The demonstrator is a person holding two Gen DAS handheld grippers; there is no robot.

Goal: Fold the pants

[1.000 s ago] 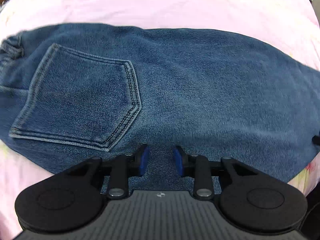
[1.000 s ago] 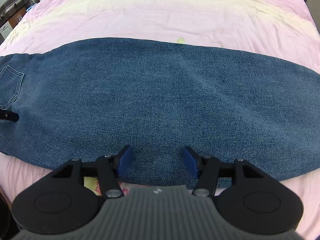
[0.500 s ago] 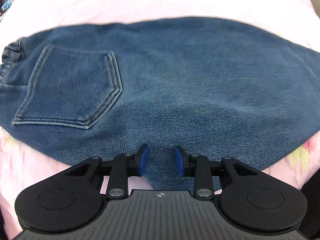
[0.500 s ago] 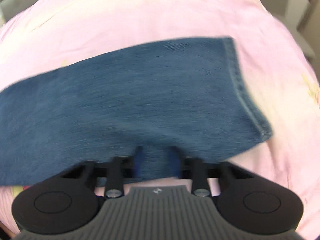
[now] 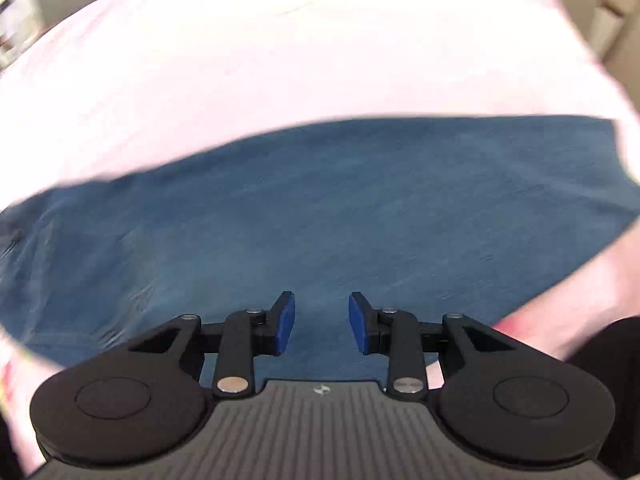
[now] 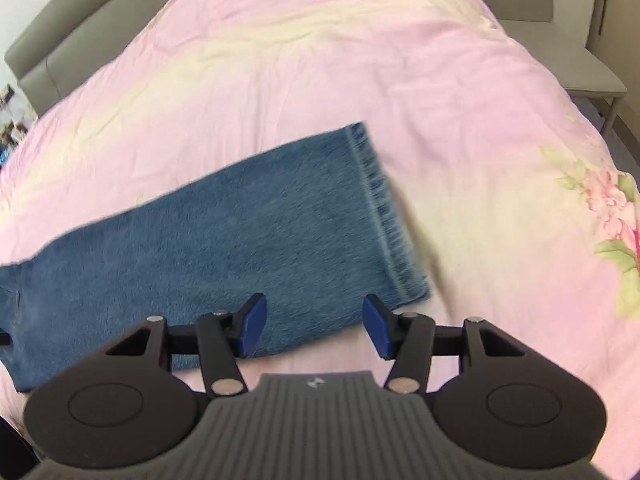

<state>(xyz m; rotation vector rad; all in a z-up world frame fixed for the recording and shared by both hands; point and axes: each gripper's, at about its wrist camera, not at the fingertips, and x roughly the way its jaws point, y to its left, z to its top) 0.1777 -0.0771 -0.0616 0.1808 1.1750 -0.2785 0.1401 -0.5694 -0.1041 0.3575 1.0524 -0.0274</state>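
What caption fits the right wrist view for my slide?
Open right gripper above the hem end of jeans on a pink bedspread.

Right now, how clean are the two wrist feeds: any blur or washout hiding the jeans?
Left wrist view: motion-smeared, the jeans lack seam detail and the pink bedspread is washed out nearly white. Right wrist view: sharper, the leg hem reads, though streaked; fisheye bends the bed edges. Left gripper and right gripper stay crisp, both open.

no readable text, labels or numbers (views blurred)
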